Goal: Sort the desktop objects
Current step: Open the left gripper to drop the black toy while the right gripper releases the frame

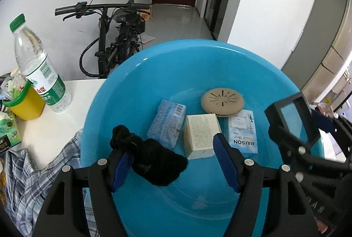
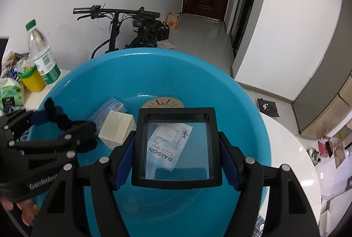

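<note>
A big blue basin [image 1: 154, 74] holds a blue tissue pack [image 1: 167, 124], a cream box [image 1: 201, 135], a tan round disc [image 1: 222, 101] and a RAISON packet [image 1: 242, 131]. My left gripper [image 1: 173, 162] is open over the basin; a black cloth [image 1: 151, 157] hangs against its left finger. My right gripper [image 2: 176, 162] is shut on a black square frame with a clear pane [image 2: 177, 146], held above the basin [image 2: 136, 74]. The frame also shows at the right of the left wrist view [image 1: 292, 120]. The left gripper and the cloth [image 2: 63, 120] show at the left of the right wrist view.
On the white table [image 1: 50, 126] left of the basin stand a water bottle [image 1: 39, 65], a yellow cup with a green rim [image 1: 26, 100], a green tissue box [image 1: 7, 131] and a plaid cloth [image 1: 39, 173]. A bicycle [image 1: 114, 38] stands behind the table.
</note>
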Available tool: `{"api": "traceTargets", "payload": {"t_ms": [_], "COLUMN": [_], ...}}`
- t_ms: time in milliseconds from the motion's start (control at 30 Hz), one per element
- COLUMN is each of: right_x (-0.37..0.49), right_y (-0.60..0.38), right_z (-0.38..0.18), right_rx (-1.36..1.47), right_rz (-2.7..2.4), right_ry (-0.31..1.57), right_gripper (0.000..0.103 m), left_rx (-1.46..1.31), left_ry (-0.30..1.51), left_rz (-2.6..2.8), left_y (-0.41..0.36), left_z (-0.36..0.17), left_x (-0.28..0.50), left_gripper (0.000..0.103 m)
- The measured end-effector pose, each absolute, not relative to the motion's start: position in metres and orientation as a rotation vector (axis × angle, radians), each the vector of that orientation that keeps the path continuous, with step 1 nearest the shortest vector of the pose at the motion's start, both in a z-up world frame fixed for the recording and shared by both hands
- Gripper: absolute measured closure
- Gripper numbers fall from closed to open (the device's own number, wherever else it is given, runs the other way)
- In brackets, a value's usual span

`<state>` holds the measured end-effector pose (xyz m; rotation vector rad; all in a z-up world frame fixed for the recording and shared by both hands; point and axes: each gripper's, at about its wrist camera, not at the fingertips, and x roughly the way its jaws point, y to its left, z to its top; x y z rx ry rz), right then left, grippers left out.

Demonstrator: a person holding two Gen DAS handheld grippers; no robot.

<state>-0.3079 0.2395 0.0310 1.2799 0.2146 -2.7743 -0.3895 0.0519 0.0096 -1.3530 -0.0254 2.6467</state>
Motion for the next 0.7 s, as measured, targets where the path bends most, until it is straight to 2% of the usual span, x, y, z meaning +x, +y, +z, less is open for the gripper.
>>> {"api": "traceTargets", "payload": {"t_ms": [700], "right_x": [-0.307], "right_y": [0.232], "right_z": [0.028], "right_rx": [1.289], "right_rz": [-2.738], "right_ry": [0.248], "right_gripper": [0.034], "left_rx": [-1.357], "left_ry": [-0.086], "left_rz": [2.653], "left_y": [0.038], "left_z": [0.015], "left_x": [-0.393], "left_gripper": [0.03]}}
